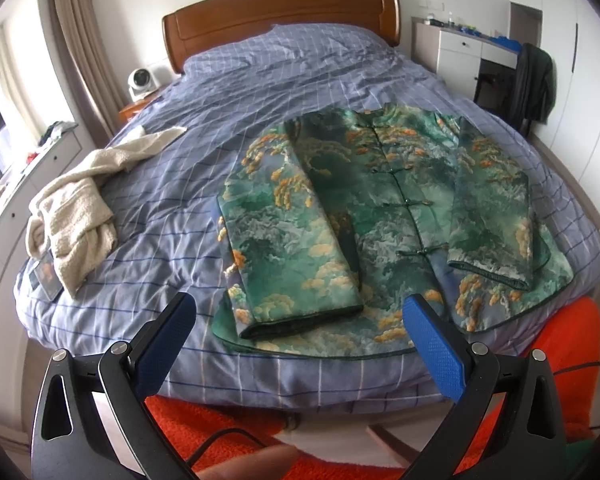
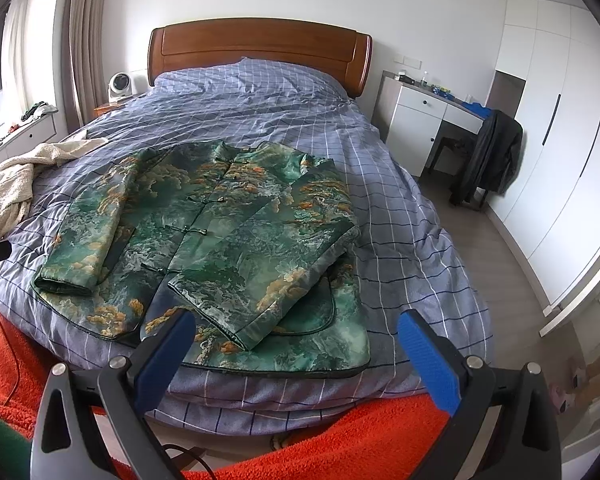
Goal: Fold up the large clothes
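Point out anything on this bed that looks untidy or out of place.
The cream towel lies crumpled in a heap near the bed's left edge, partly over a small dark flat object, not folded. The green patterned jacket lies flat with both sleeves folded in, though the two sleeves reach down unevenly.

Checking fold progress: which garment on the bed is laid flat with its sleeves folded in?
The green patterned jacket, spread near the foot of the bed with both sleeves folded over its front. The cream robe lies crumpled in a heap.
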Action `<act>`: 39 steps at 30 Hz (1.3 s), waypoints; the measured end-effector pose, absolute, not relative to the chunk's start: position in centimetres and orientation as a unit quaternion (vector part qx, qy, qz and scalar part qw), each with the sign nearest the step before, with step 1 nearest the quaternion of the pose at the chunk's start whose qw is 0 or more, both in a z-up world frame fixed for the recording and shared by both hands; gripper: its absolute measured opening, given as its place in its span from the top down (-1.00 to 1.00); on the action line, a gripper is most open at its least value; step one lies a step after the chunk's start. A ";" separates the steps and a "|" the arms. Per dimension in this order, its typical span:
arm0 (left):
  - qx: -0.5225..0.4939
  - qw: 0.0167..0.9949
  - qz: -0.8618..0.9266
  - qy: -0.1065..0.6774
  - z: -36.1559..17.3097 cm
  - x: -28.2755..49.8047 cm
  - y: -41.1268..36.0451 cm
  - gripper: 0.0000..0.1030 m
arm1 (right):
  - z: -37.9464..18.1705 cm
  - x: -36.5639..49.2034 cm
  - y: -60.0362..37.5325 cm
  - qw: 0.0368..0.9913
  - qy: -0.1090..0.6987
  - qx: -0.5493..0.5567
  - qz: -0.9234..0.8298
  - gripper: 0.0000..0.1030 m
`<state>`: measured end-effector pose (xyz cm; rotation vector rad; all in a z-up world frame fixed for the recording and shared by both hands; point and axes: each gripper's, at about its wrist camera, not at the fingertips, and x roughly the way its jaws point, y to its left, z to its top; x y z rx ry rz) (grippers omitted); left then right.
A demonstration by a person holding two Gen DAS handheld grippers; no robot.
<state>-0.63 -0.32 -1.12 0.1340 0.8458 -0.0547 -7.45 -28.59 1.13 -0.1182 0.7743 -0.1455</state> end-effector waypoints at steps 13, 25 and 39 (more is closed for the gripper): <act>0.059 0.912 -0.023 0.405 -1.3 -0.4 0.3 -0.99 | 1.3 -6.2 -27.8 0.916 0.389 -0.070 -0.075 -1.00; 0.045 0.922 -0.017 0.383 -0.5 0.5 0.6 -0.99 | 1.3 -5.6 -27.5 0.910 0.397 -0.072 -0.096 -1.00; 0.011 0.924 -0.016 0.382 -1.1 1.2 1.0 -0.99 | 0.9 -4.9 -28.0 0.904 0.404 -0.085 -0.114 -1.00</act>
